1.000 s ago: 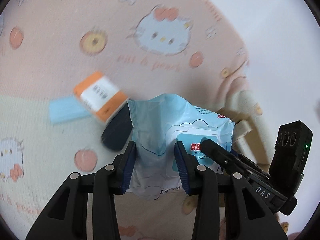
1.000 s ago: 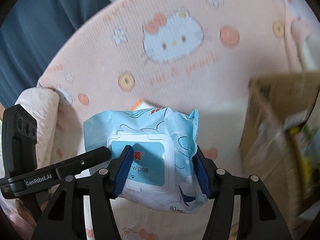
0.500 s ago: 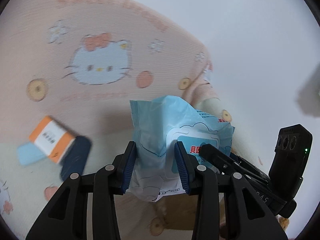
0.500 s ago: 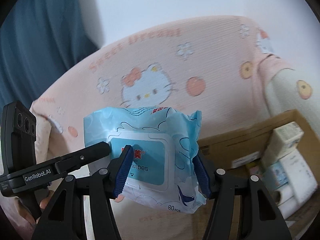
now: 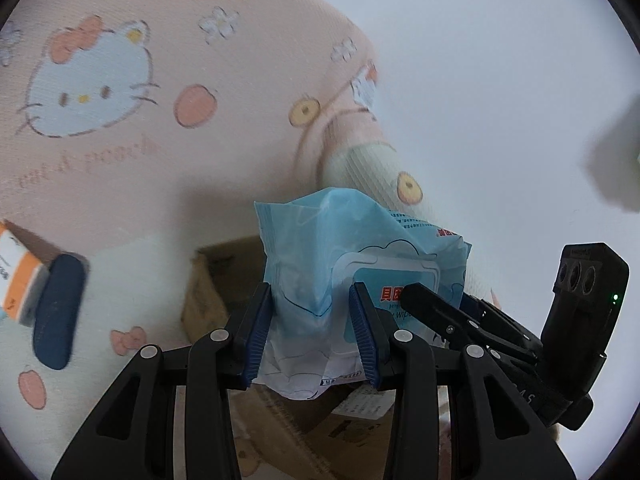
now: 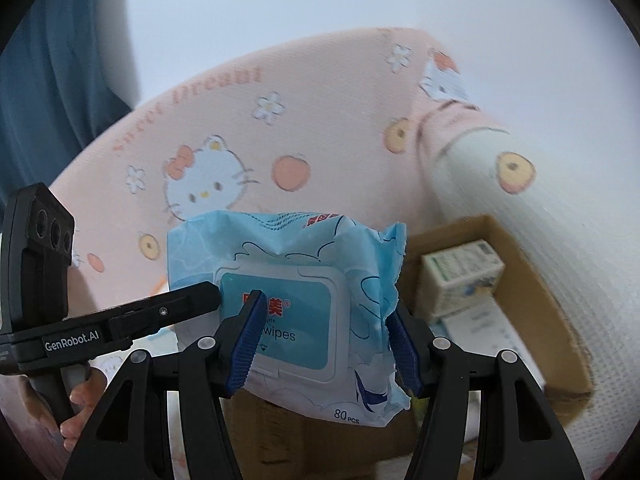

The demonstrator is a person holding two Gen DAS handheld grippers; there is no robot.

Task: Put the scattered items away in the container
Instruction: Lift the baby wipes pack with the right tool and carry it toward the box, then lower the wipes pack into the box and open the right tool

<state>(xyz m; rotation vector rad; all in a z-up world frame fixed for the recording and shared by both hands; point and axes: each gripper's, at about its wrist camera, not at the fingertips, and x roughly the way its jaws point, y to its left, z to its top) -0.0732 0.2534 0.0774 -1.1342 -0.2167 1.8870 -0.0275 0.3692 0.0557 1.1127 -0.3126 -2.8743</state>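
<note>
both the left gripper (image 5: 312, 332) and right gripper (image 6: 326, 344) clench one wipes pack (image 6: 296, 300); cardboard box (image 6: 520, 280) lies at 3 o'clock of it, nearer the right gripper

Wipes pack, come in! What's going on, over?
Left gripper and right gripper both shut on wipes pack. Pack above cardboard box. Nothing blocking. Over.
</note>
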